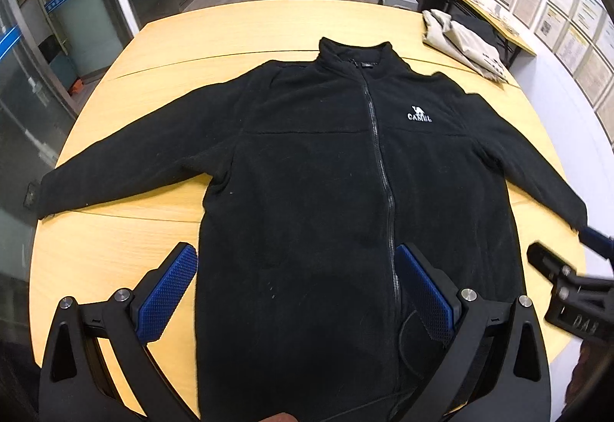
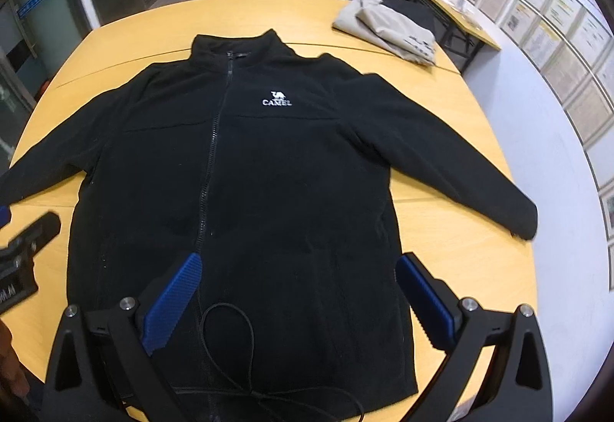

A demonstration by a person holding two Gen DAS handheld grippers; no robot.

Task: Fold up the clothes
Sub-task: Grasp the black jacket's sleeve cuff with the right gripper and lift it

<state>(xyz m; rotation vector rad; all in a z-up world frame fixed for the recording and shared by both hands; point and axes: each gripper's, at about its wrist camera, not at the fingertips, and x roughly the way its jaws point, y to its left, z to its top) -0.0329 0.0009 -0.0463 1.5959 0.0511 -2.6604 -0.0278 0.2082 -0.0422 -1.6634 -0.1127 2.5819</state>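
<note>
A black fleece jacket (image 1: 314,168) (image 2: 268,172) with a white camel logo lies flat and zipped on the wooden table (image 1: 245,27), collar away from me, both sleeves spread out. My left gripper (image 1: 295,261) hovers open over the jacket's lower left half, nothing between its blue pads. My right gripper (image 2: 299,268) hovers open over the lower right half. Each gripper shows at the edge of the other's view: the right gripper (image 1: 568,280) beside the right sleeve cuff, the left gripper (image 2: 23,241) near the left sleeve.
A folded beige garment (image 1: 460,42) (image 2: 387,28) lies at the table's far right corner. A thin black cable (image 2: 230,341) loops over the jacket's hem. A long side table (image 2: 441,0) stands along the right wall beyond the table's edge.
</note>
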